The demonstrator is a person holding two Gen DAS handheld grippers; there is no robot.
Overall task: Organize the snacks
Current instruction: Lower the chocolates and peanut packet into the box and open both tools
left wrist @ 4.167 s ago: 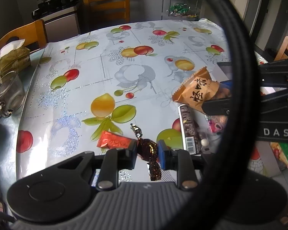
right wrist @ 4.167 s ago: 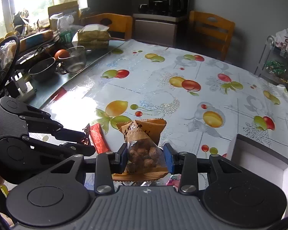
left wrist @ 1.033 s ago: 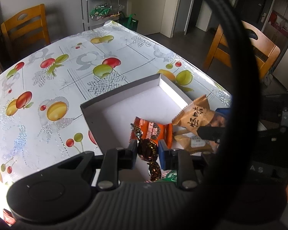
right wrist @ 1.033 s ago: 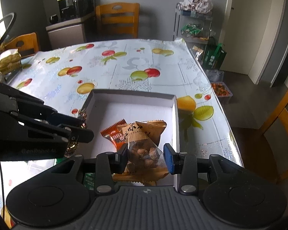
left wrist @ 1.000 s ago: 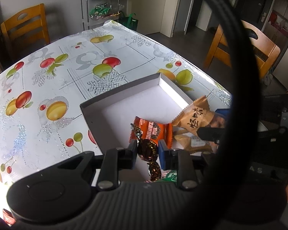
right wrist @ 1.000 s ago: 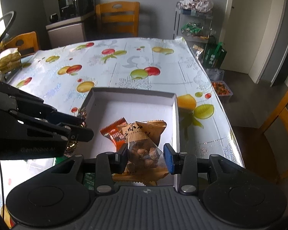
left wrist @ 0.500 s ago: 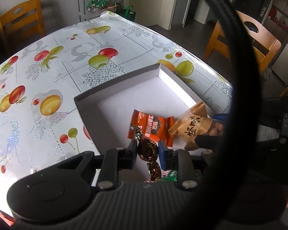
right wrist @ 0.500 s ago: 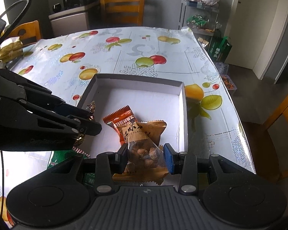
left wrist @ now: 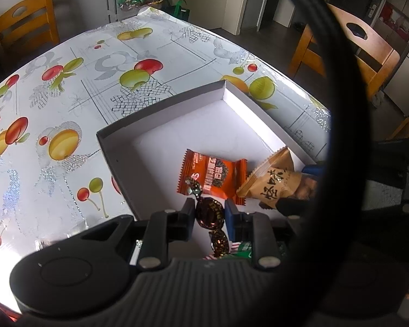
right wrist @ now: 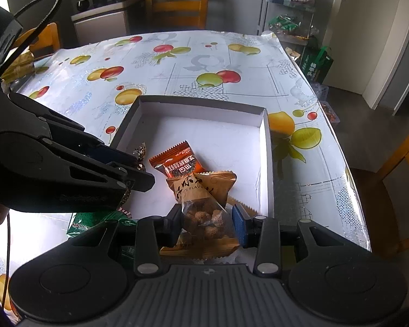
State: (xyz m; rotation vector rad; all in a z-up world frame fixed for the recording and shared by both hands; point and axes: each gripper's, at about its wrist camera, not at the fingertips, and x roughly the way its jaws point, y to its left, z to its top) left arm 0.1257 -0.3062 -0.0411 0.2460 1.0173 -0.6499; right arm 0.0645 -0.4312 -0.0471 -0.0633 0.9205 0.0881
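Clenching brown candy (left wrist: 208,214), left gripper (left wrist: 208,215) over box (left wrist: 161,109); right gripper (right wrist: 207,224) grasping nut packet (right wrist: 204,212).

a snack packet (right wrist: 177,162) lies in the box (right wrist: 201,102) on the table (right wrist: 177,60)

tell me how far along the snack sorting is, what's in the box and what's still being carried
Done: one orange snack packet lies in the white box. In hand: the left gripper grips a brown wrapped candy and the right gripper a tan nut pouch, both over the box. Left: releasing both; a green packet sits outside.
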